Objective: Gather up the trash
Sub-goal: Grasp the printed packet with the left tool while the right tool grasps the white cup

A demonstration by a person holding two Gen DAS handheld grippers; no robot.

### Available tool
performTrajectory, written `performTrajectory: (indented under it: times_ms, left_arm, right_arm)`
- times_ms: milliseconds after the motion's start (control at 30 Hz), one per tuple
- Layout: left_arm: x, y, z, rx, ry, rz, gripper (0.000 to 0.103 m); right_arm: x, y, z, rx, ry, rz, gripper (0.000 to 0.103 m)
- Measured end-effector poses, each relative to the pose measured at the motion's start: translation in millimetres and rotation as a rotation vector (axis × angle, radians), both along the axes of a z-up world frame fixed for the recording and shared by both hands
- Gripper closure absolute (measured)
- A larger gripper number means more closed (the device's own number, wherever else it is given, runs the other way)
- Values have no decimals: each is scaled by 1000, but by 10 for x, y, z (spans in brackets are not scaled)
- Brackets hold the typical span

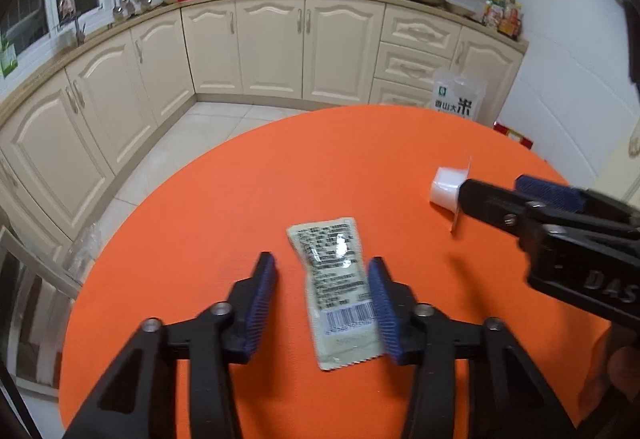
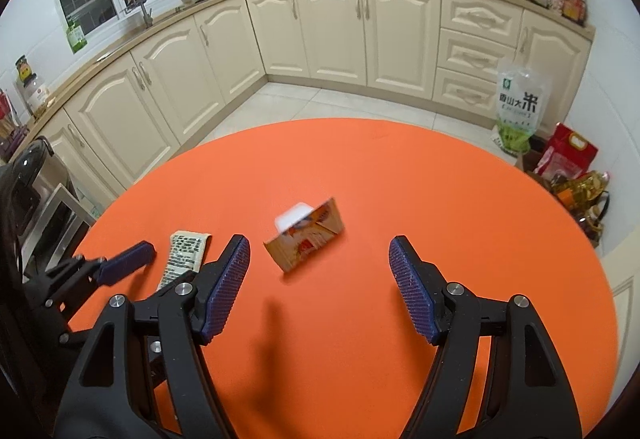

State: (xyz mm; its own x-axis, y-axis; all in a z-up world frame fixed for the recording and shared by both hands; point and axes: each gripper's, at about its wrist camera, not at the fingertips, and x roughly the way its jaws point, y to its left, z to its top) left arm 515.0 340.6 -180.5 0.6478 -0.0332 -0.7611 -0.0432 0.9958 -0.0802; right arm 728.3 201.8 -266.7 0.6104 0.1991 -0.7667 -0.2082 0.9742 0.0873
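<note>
Both grippers angle steeply down over the round orange table point(image 1: 248, 175). The left gripper point(image 1: 322, 299) has its blue pads spread, straddling a flat sauce sachet point(image 1: 340, 287) — the right-hand pad sits at the sachet's edge, though whether it truly touches is hard to call through the blur. The sachet lies flat near the table's near edge, long axis running away from the camera, barcode end nearest the gripper. Over to the right gripper point(image 2: 320, 283), jaws wide apart with nothing between them, aimed at a small white cup point(image 2: 294, 217) tipped on its side toward the table's middle, its printed peel lid point(image 2: 308, 239) facing the camera. Behind the table: pale tiled floor, cream cabinets point(image 2: 332, 35), a rice bag point(image 2: 518, 107) leaning at the drawers.
</note>
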Motion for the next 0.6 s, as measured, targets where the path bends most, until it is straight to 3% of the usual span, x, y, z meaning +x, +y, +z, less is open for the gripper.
performTrajectory:
  times_ms: [67, 500, 600]
  left_arm:
    - [-23, 4, -2, -4, -1, 3, 76]
    - [-164, -68, 4, -15, -16, -37, 83]
    - [-186, -42, -3, -23, -19, -37, 83]
  right_arm:
    - [50, 49, -37, 10, 11, 6, 33]
    - [331, 190, -235, 10, 73, -6, 36]
    - [331, 234, -242, -45, 62, -1, 53]
